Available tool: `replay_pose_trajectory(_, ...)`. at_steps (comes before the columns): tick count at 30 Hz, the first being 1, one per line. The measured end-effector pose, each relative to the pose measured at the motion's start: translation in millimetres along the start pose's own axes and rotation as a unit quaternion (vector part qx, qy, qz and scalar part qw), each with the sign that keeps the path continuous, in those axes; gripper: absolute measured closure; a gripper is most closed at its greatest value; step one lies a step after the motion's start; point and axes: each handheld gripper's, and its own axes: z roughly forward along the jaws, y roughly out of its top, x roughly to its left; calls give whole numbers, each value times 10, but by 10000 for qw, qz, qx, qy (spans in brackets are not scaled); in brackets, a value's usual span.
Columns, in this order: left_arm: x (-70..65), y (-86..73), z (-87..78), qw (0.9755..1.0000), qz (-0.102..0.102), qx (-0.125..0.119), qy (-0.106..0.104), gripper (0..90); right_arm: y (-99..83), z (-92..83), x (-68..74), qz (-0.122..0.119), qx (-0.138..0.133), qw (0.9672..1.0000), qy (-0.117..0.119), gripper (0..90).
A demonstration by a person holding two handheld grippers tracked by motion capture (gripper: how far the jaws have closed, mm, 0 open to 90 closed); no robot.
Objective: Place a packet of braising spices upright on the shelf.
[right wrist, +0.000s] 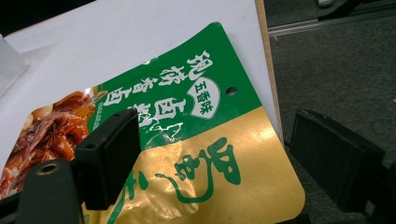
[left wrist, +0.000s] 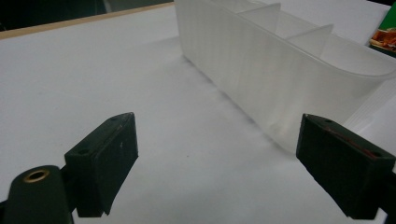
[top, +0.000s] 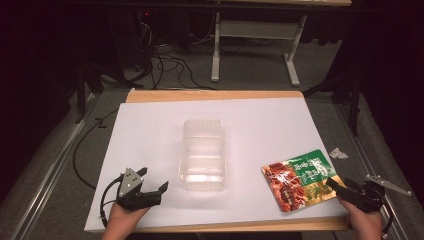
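Chinese characters in white and green are printed on the snack packet (right wrist: 187,135), together with a small white badge and a punched hang hole; the words cannot be read with certainty. The packet (top: 299,178) is laid flat at the worktop's (top: 150,135) near right corner, one end overhanging the right edge. The right gripper (top: 334,185) is held at that end, jaws spread with the foil between them, unpressed. The left gripper (top: 152,186) is rested near the front left edge, jaws apart. A clear divided container (top: 202,155) is placed mid-worktop between them.
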Motion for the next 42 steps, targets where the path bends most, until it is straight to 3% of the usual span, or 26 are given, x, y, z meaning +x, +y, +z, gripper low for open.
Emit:
replay_pose_trajectory(3,10,-1,0,10000,15,11,-10,133,-15,5,-6,147,61,9998,120,198)
replay_pose_trajectory(9,6,-3,10,9999,90,43,-18,134,27,-61,66,17,-237,9994,242,232)
replay_pose_trajectory(13,-10,1,14,9999,117,58,-22,134,39,-88,100,-3,-398,9980,499,286)
replay_pose_trajectory(20,-28,-3,33,9998,179,100,-30,136,20,9,165,-63,-171,9968,784,322)
replay_pose_trajectory(23,-31,-3,33,9997,195,107,-33,137,12,37,173,-64,-107,9969,780,324)
replay_pose_trajectory(27,-36,-4,32,9996,235,134,-32,139,-19,93,130,114,16,9963,851,341)
replay_pose_trajectory(30,-37,-3,32,9996,251,136,-27,139,-49,118,78,408,144,9940,1003,375)
replay_pose_trajectory(32,-36,-2,32,9996,258,135,-27,140,-54,126,72,398,177,9925,1144,420)
replay_pose_trajectory(38,-35,-1,31,9995,271,137,-31,140,-59,158,138,370,300,9907,1273,425)
replay_pose_trajectory(42,-34,-1,32,9995,275,140,-33,140,-63,158,140,517,274,9889,1369,438)
